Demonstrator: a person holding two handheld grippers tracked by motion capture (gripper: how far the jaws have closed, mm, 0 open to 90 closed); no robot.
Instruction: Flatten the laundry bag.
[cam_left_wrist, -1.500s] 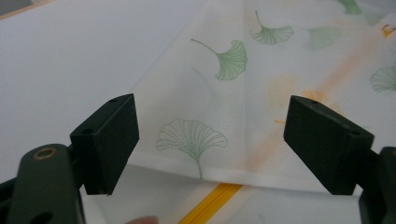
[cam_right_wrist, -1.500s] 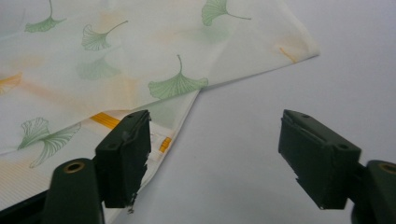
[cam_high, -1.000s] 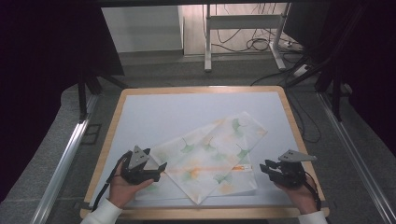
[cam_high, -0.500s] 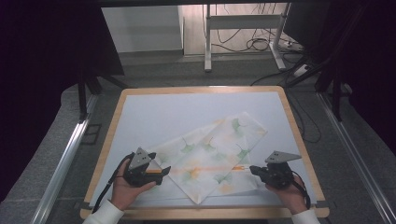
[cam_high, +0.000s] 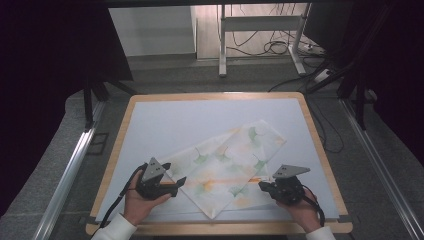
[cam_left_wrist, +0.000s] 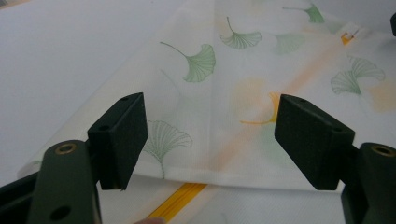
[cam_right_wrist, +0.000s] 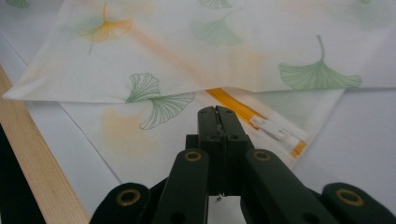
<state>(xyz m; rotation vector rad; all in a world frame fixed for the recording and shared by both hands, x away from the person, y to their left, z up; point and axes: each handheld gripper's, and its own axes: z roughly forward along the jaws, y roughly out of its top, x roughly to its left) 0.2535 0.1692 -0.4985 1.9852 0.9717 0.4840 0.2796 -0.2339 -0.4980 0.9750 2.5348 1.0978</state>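
A white cloth cover printed with green and orange ginkgo leaves lies folded and askew on the near half of the table. An orange zipper with a white pull peeks from under its upper layer. My left gripper rests at the cloth's left corner. It is open, and its jaws straddle the folded edge without touching it. My right gripper is at the cloth's right side. In the right gripper view its jaws are shut, with the tips just short of the zipper and nothing visibly held.
The table has a white top with a wooden rim; its near edge runs close beside the right gripper. Beyond the table, a metal stand and cables lie on the floor.
My right gripper has moved left, toward the cloth's right edge and the zipper. The left gripper has barely shifted.
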